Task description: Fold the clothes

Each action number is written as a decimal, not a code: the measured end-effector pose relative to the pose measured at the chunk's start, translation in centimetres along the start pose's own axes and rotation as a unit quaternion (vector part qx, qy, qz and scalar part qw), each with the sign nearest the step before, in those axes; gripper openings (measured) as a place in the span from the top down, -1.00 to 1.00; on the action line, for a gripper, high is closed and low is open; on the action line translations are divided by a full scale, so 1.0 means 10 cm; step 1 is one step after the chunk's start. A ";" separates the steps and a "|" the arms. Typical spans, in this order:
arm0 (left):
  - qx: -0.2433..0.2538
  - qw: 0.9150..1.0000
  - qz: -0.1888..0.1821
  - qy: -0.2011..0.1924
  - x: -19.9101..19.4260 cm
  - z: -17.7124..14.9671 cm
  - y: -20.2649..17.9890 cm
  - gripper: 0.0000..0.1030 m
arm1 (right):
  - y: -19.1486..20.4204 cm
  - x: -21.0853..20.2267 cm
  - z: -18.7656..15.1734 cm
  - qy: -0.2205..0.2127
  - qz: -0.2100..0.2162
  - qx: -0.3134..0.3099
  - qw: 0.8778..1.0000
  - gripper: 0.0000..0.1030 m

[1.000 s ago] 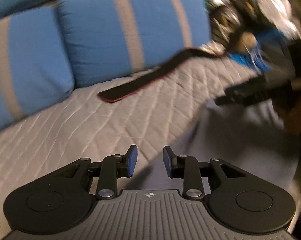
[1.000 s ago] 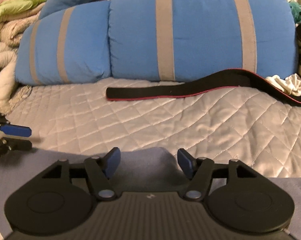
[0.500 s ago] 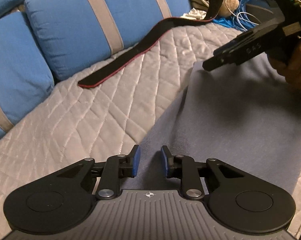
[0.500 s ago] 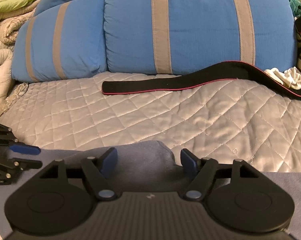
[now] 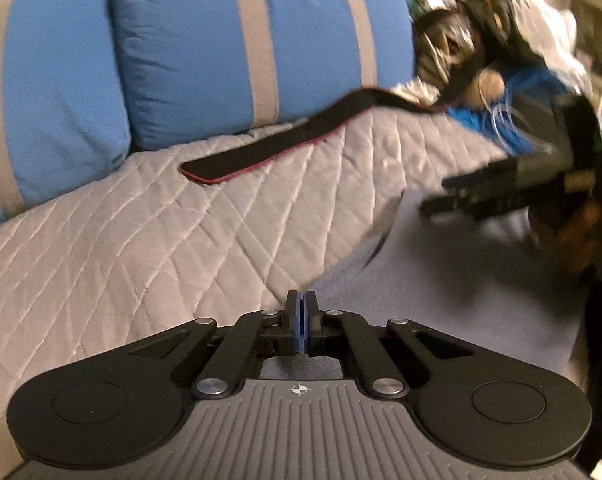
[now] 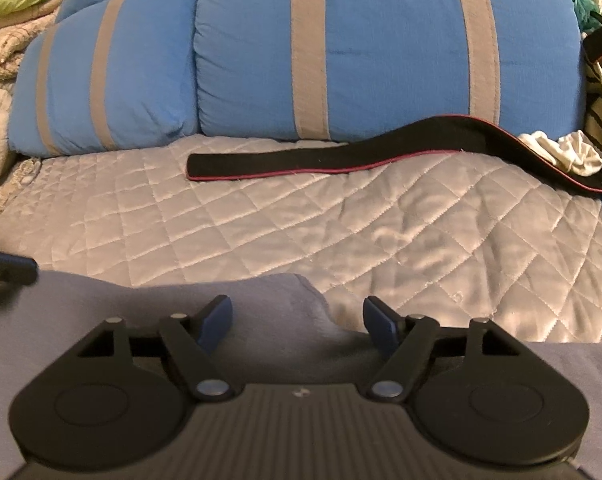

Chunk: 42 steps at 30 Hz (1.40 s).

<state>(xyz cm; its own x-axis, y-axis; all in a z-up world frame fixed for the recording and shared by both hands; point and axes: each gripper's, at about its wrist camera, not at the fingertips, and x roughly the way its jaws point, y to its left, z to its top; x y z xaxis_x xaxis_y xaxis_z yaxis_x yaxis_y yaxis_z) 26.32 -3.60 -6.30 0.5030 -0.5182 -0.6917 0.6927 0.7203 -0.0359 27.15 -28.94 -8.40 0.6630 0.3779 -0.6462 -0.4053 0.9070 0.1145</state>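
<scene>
Grey garment (image 6: 101,320), one, two pillows (image 6: 381,48), one belt (image 6: 341,158)

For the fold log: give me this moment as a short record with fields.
surface: grey quilt
garment: grey cloth, lying on the quilt's near side
left gripper: shut at the cloth's edge; whether cloth is pinched cannot be told
right gripper: open, jaws either side of a cloth edge
strap: black with red trim, flat on the quilt near the pillows
pillows: blue with grey stripes, at the far side
fold: not yet visible
</scene>
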 end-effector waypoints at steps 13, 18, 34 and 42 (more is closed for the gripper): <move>-0.075 0.995 -0.005 0.063 0.17 0.07 0.19 1.00 | 0.05 0.10 -0.06 0.021 -0.058 -0.038 0.997 -0.51; -0.112 0.992 0.028 0.049 0.07 -0.05 0.44 0.99 | 0.04 0.10 -0.06 0.019 -0.073 -0.042 0.996 -0.54; -0.012 0.999 0.024 0.025 -0.28 -0.17 0.25 0.42 | 0.04 0.09 -0.05 0.014 -0.071 -0.039 0.997 -0.57; 0.023 0.996 0.042 0.072 -0.10 -0.26 0.15 0.63 | 0.04 0.09 -0.05 0.014 -0.071 -0.039 0.997 -0.58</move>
<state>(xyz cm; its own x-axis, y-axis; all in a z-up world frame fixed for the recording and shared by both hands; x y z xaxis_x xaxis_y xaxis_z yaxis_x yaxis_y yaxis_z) 25.51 -0.76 -7.52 0.4822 -0.3834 -0.7877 0.6769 0.7339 0.0571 27.24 -28.37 -9.32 0.7002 0.2406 -0.6722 -0.3573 0.9332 -0.0382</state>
